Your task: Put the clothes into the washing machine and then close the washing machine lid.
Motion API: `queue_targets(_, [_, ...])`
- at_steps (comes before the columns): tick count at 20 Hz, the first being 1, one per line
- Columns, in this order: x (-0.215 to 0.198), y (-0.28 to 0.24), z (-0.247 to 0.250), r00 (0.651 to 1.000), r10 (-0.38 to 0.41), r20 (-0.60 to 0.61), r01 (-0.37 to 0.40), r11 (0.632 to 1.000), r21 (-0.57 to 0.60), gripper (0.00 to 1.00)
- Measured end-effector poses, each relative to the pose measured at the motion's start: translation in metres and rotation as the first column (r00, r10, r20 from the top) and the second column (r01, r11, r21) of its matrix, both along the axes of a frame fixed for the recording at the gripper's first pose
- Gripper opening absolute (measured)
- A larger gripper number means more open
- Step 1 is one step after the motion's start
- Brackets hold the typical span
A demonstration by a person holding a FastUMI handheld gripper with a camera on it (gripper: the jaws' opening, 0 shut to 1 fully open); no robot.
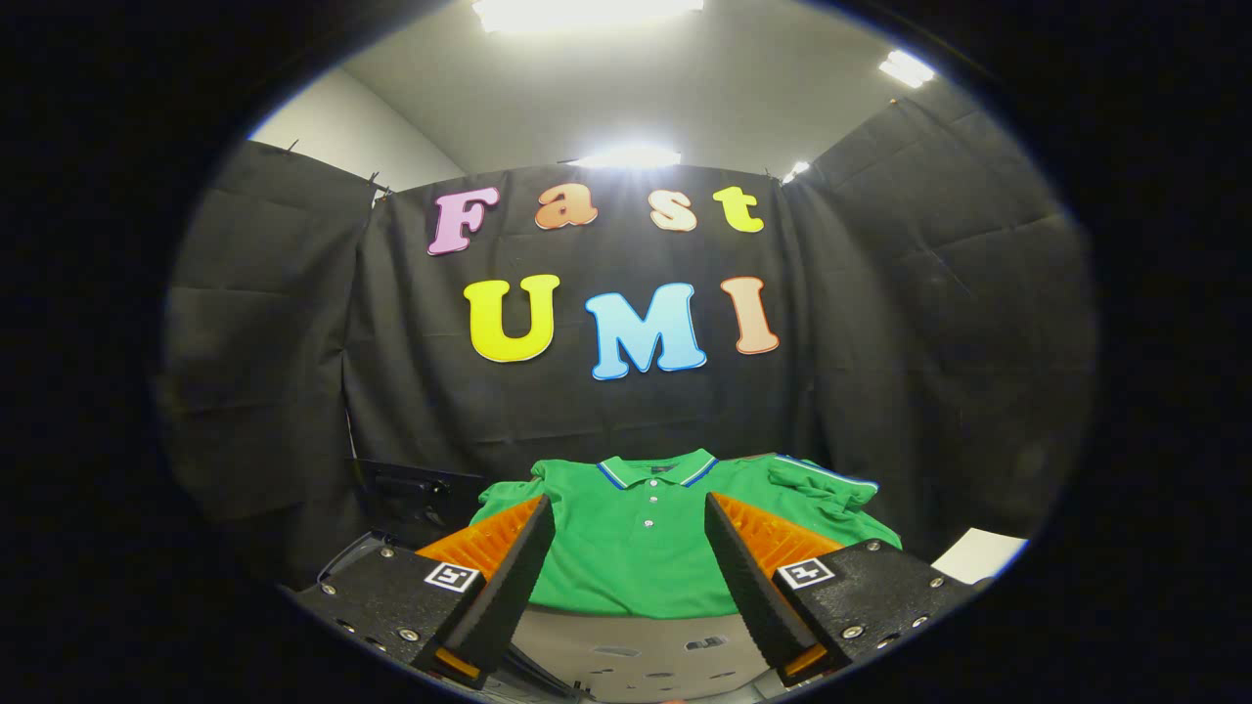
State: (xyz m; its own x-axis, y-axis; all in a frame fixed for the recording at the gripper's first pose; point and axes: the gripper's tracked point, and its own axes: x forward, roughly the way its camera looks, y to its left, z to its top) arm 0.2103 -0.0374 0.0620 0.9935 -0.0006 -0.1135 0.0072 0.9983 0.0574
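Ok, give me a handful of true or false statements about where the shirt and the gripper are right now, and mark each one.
1. The green polo shirt lies spread out ahead of the gripper. True.
2. The gripper's fingers are pressed together on the shirt. False: they stand apart, with the shirt seen in the gap between them, and nothing is gripped.
3. The shirt's collar has blue trim. True.
4. The shirt is crumpled into a ball. False: it lies mostly flat, its button placket facing up, one sleeve bunched.
5. A white sheet lies off to one side of the shirt. True.
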Motion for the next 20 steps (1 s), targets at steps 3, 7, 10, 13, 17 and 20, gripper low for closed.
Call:
queue_targets(3, [0.023, -0.004, -0.005, 0.999, 0.01, -0.041, -0.011, 1.0, -0.009, 0.95])
queue_targets(7, [0.047, -0.015, -0.02, 0.993, 0.002, -0.116, -0.007, 0.999, -0.041, 0.95])
queue_targets(10, [0.062, -0.021, -0.033, 0.986, -0.006, -0.169, -0.002, 0.999, -0.047, 0.95])
queue_targets(13, [0.079, -0.023, -0.045, 0.976, -0.005, -0.218, -0.005, 0.999, -0.043, 0.95])
queue_targets(17, [0.1, -0.021, -0.059, 0.96, 0.018, -0.279, -0.027, 0.999, -0.028, 0.95])
queue_targets(20, [0.115, -0.015, -0.07, 0.941, 0.041, -0.336, -0.043, 0.999, 0.0, 0.95])
